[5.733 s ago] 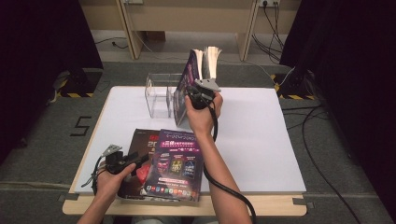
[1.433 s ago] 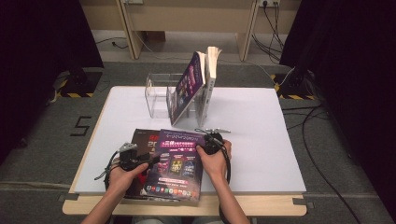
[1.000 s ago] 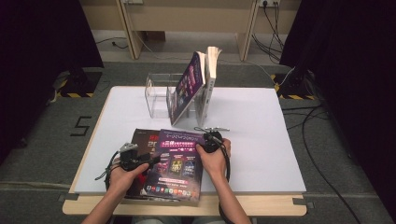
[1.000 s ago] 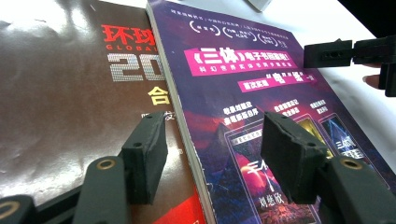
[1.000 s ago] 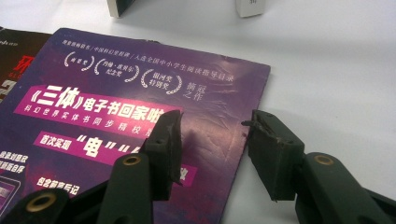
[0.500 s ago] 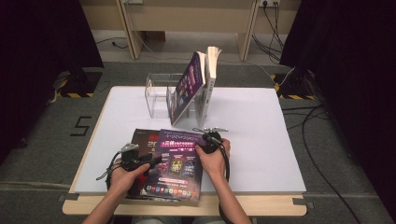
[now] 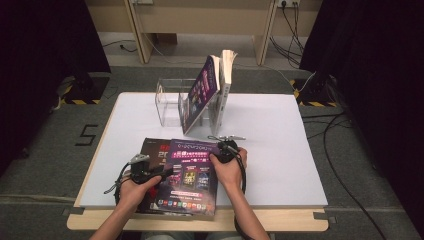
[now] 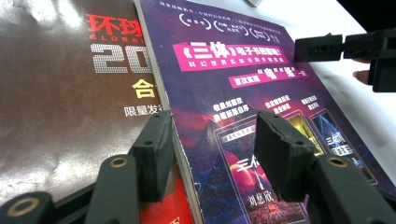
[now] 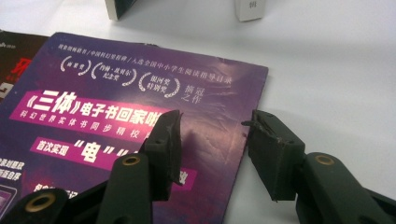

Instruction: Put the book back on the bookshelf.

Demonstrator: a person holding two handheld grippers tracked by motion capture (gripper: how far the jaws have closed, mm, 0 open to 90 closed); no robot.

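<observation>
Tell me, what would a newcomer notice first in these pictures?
The purple magazine at the table's near edge, lying on a dark magazine, stands out. The left gripper and right gripper flank it, jaws apart over its two side edges. Behind, two more books lean in a clear rack.

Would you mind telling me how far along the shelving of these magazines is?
Done: two magazines stand in the clear rack. In hand: the left gripper and right gripper straddle opposite edges of the purple magazine, jaws open, the left just closing. Left: lifting it, then the dark magazine beneath.
</observation>
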